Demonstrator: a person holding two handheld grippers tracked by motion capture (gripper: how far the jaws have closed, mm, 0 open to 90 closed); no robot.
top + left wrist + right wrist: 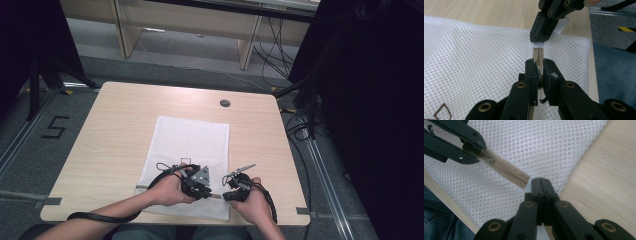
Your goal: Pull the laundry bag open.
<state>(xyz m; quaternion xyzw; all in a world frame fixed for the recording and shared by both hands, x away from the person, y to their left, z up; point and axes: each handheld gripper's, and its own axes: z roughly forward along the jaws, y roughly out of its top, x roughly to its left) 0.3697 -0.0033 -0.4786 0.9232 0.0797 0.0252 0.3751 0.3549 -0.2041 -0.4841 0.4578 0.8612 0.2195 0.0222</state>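
A white mesh bag lies flat on the wooden table. Its beige zipper runs along the edge nearest the person. My left gripper is shut on the zipper at its slider; it also shows in the high view and at the top left of the right gripper view. My right gripper is shut on the bag's white tab at the zipper's end, facing the left gripper a short way off.
A small round grommet sits in the tabletop beyond the bag. The table's near edge runs close behind the zipper, with the person's lap below it. Cables trail from both grippers. A wooden desk frame stands on the floor beyond.
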